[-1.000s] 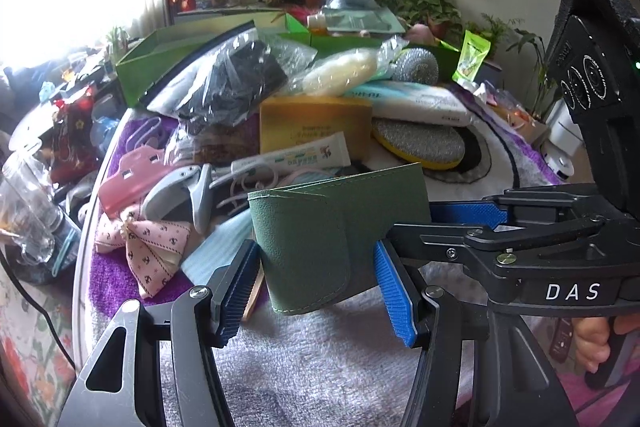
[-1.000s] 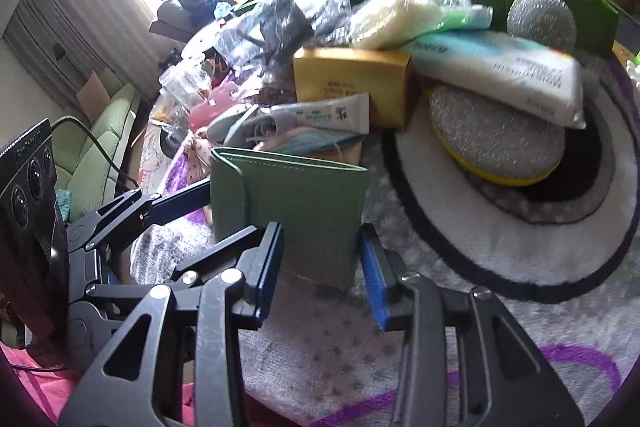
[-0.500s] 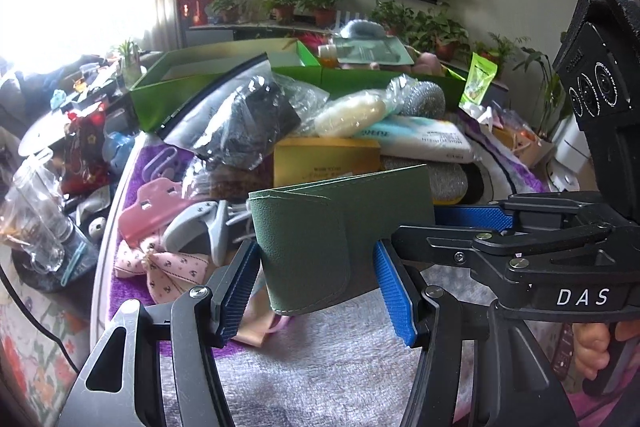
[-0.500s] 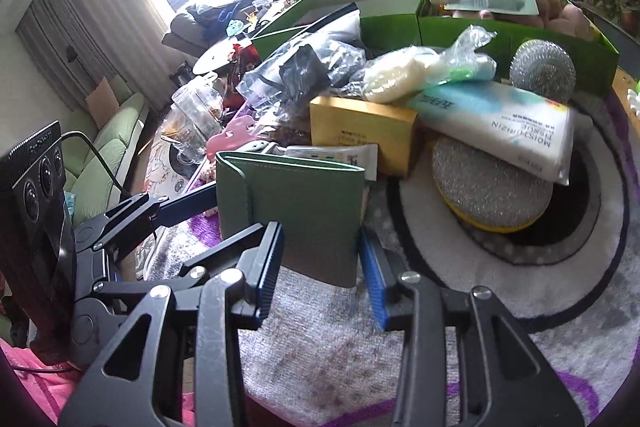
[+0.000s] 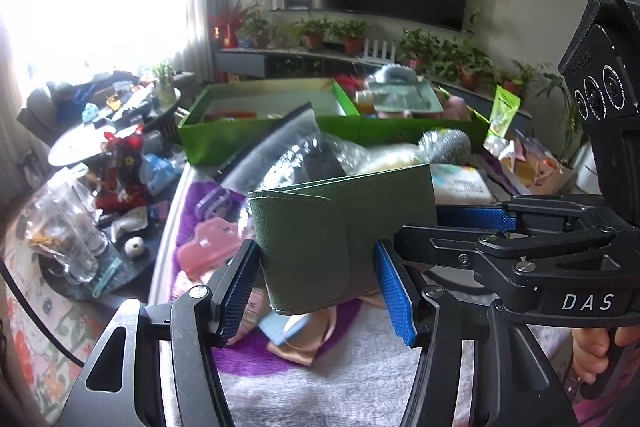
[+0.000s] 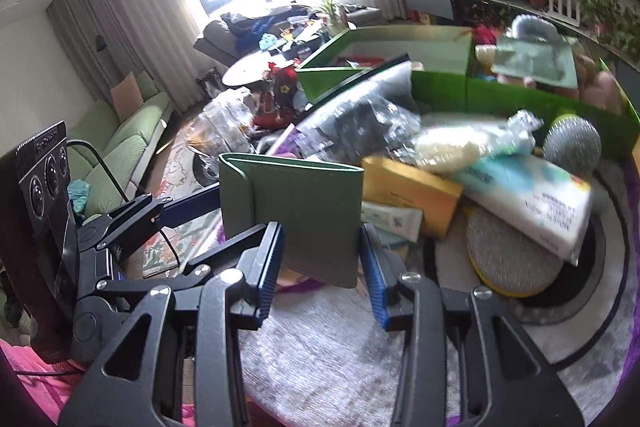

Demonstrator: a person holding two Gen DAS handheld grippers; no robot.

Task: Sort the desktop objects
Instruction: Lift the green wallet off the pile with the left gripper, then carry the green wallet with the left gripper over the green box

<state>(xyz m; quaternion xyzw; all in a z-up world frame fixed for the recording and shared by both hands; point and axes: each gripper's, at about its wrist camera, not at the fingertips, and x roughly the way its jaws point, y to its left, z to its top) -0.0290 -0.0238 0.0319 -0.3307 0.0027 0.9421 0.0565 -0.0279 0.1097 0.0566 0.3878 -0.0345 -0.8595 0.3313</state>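
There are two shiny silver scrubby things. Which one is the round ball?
The silver steel-wool ball by the green box's wall. The other, a flat silver scouring pad with a yellow underside, lies under the white packet.

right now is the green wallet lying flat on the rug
No, the green wallet is held up off the rug, above the clutter, between the left gripper and the right gripper.

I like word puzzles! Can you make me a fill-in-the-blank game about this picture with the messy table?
1. Both grippers, the left gripper and the right gripper, hold one wallet whose colour is ____.
2. The wallet hangs in the air ____ the pile of things.
3. The round silver scrubber sits right in front of a box whose colour is ____.
4. The yellow box lies on the ____ side of the wallet in the right camera view.

Missing words: green; above; green; right
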